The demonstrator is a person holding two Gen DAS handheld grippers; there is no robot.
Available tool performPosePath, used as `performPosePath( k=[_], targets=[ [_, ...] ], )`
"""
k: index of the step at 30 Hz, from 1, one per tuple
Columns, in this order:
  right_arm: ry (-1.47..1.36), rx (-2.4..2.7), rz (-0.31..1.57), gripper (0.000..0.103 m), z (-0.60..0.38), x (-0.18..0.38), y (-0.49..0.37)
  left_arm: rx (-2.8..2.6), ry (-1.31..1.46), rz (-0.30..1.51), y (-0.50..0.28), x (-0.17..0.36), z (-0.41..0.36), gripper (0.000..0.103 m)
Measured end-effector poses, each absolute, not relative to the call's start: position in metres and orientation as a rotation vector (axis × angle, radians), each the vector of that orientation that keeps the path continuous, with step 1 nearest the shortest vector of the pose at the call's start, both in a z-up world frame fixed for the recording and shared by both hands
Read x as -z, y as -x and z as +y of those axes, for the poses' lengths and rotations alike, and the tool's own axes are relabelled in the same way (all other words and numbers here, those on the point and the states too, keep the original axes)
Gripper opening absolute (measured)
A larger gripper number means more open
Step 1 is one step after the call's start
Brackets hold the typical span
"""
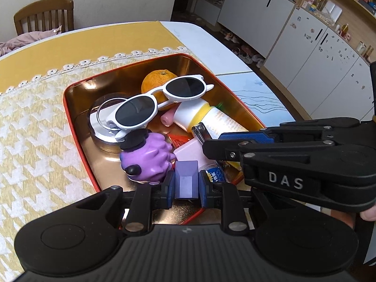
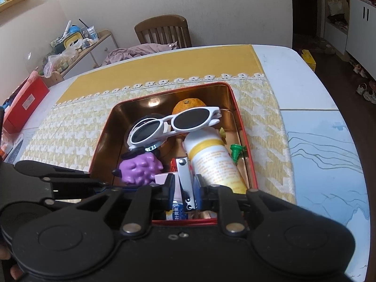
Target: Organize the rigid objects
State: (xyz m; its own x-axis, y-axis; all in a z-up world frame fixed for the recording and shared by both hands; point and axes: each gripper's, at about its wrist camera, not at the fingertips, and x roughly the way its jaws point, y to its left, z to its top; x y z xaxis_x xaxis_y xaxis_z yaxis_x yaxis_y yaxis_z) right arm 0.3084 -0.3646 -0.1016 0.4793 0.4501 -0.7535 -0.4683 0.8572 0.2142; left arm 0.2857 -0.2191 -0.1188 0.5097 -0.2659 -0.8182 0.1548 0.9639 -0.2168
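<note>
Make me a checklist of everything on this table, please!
Surface: yellow cloth on white table.
Job's things: red tin holding white sunglasses, orange, purple toy, tube.
Clutter: red box at the table's edge.
Claws: left claw shut on lilac block; right claw shut on nail clipper.
Cables: nothing seen.
Surroundings: wooden chair, white cabinets.

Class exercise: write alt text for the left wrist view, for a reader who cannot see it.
The left hand-held gripper clamps a lilac block above a red-rimmed tin tray of clutter: white sunglasses, an orange, a purple toy. The right hand-held gripper enters from the right, at a nail clipper.
</note>
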Motion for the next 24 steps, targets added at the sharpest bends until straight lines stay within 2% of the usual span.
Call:
performPosePath(
  k=[7,9,13,24],
  targets=[
    [0.009,-0.575,0.891,0.028,-0.369,0.092,-0.303,0.240,0.134,1.001,-0.284,0.117,-0.218,0.021],
    [0.005,-0.579,0.883,0.034,-0.371,0.089,-0.301,0.237,0.133,0.994,-0.283,0.116,-0.218,0.023],
    [-0.007,-0.585,0.868,0.037,-0.376,0.083,-0.297,0.228,0.142,0.972,-0.278,0.110,-0.217,0.029],
    [-0.028,-0.578,0.798,0.059,-0.390,0.059,-0.278,0.229,0.119,0.896,-0.258,0.086,-0.217,0.029]
  ],
)
